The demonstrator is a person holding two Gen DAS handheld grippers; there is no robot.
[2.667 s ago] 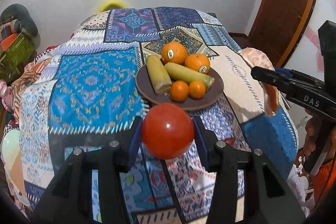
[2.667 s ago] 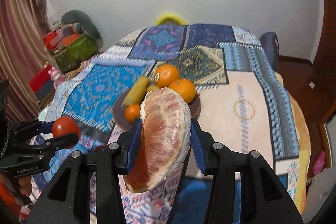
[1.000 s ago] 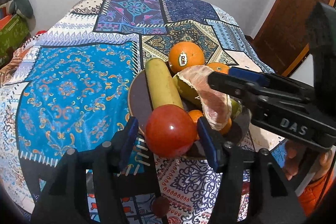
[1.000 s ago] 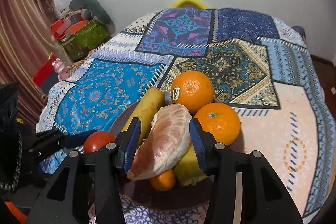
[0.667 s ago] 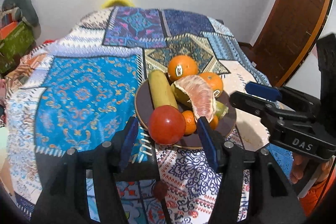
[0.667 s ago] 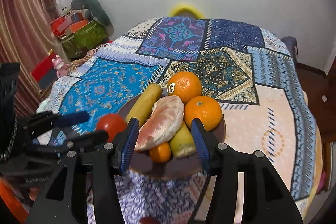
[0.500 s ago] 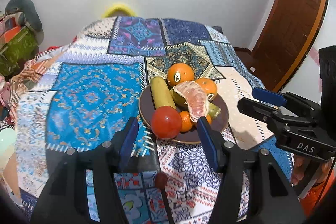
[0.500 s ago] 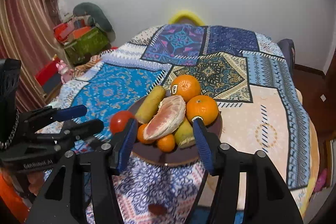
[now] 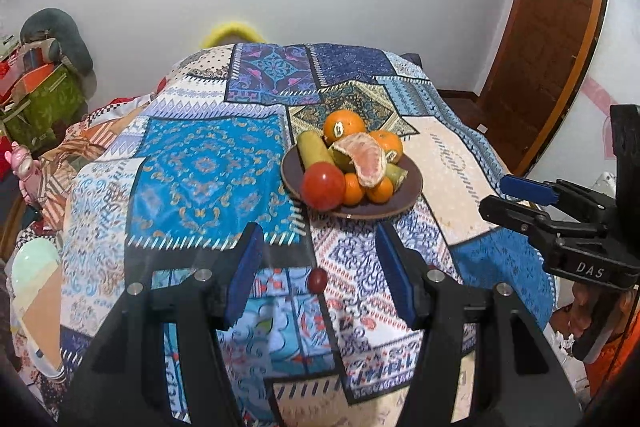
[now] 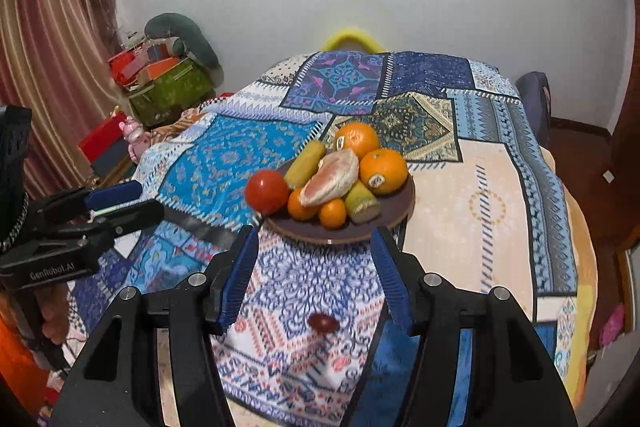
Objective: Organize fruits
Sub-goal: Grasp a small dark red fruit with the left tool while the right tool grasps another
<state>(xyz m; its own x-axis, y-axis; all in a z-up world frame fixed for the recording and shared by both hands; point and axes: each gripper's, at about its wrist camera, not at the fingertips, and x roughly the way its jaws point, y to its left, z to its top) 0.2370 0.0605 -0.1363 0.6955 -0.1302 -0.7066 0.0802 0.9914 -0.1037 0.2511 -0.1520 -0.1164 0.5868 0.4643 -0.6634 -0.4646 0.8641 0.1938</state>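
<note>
A brown plate (image 9: 396, 203) (image 10: 394, 215) sits on the patchwork cloth and holds the fruit. On it lie a red tomato (image 9: 323, 185) (image 10: 267, 192) at the left rim, a peeled pomelo piece (image 9: 366, 159) (image 10: 332, 177) on top, oranges (image 9: 344, 125) (image 10: 383, 165), small tangerines (image 10: 332, 213) and yellow-green bananas (image 9: 316, 149) (image 10: 306, 159). My left gripper (image 9: 320, 283) (image 10: 120, 203) is open and empty, well back from the plate. My right gripper (image 10: 316, 277) (image 9: 516, 199) is open and empty, also back from the plate.
A small dark red fruit (image 9: 317, 280) (image 10: 323, 323) lies on the cloth in front of the plate. The cloth-covered table (image 9: 208, 167) drops off at its edges. Boxes and bags (image 10: 168, 87) stand at the left wall; a wooden door (image 9: 548, 39) is at the right.
Both grippers let go of their fruit: the tomato and the pomelo piece now rest on the plate. Both grippers opened and drew back from the plate.
</note>
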